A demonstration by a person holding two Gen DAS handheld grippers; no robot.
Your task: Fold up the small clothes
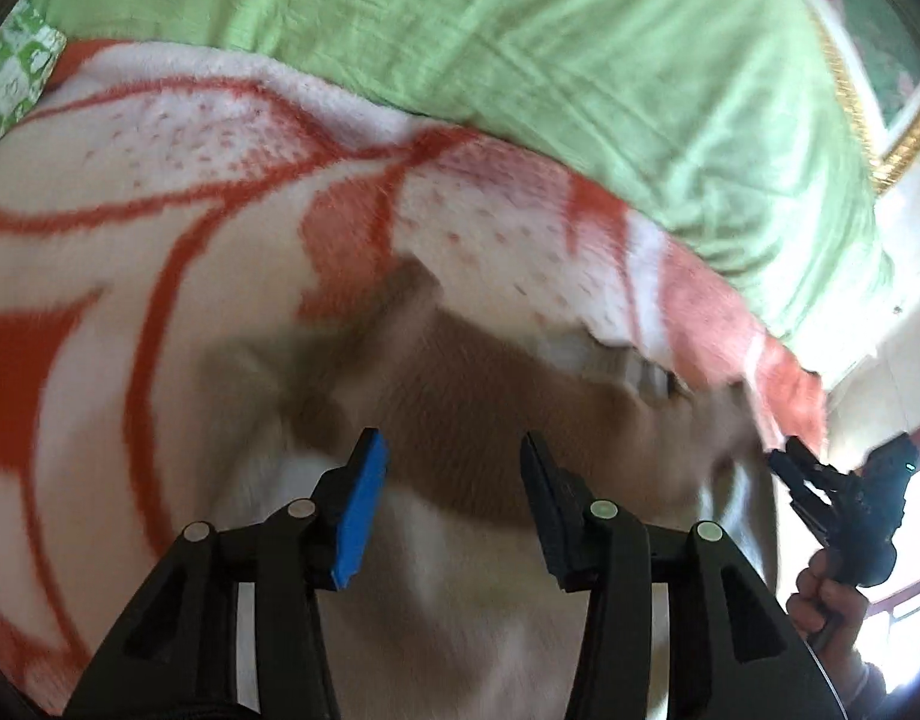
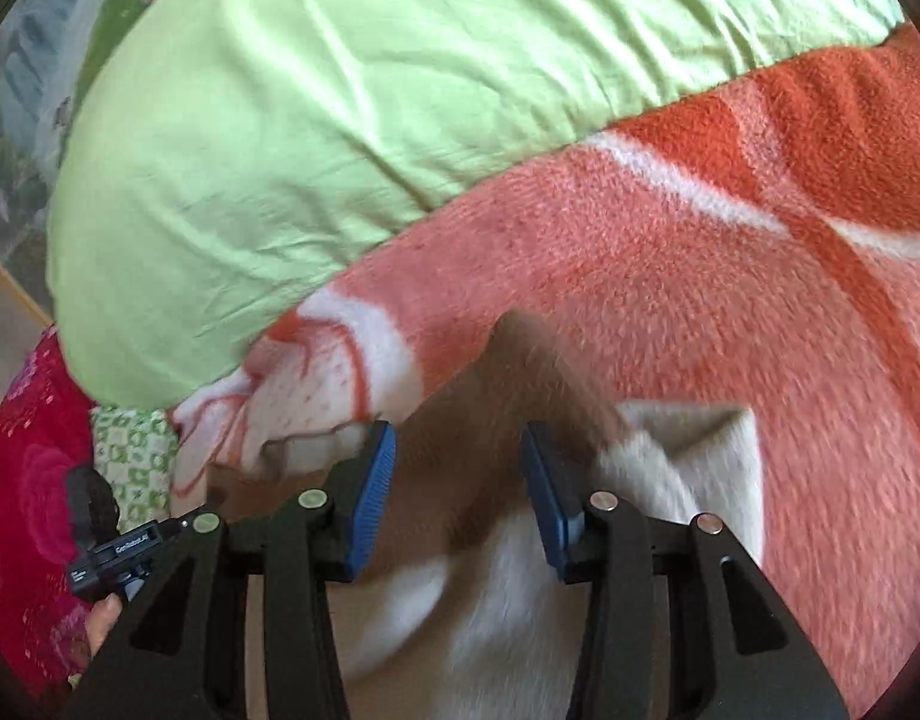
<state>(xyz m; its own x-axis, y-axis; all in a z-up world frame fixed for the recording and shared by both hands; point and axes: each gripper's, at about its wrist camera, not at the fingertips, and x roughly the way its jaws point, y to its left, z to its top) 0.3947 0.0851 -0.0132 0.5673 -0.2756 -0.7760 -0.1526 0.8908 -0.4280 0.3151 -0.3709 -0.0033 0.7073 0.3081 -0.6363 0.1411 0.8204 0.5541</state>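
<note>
A small cream and brown garment (image 1: 472,396) lies on an orange and white blanket (image 1: 160,228). My left gripper (image 1: 454,480) is open just above it, nothing between the fingers. In the right wrist view the same garment (image 2: 670,468) lies below my right gripper (image 2: 457,480), which is open with blue pads and holds nothing. The right gripper also shows at the right edge of the left wrist view (image 1: 787,462). The left gripper's body shows at lower left of the right wrist view (image 2: 118,552). Both views are blurred.
A light green pillow or duvet (image 1: 550,48) lies across the far side of the blanket (image 2: 700,252); it also shows in the right wrist view (image 2: 280,120). A dark red floral cloth (image 2: 28,480) and a green patterned cloth (image 2: 136,450) lie at the left.
</note>
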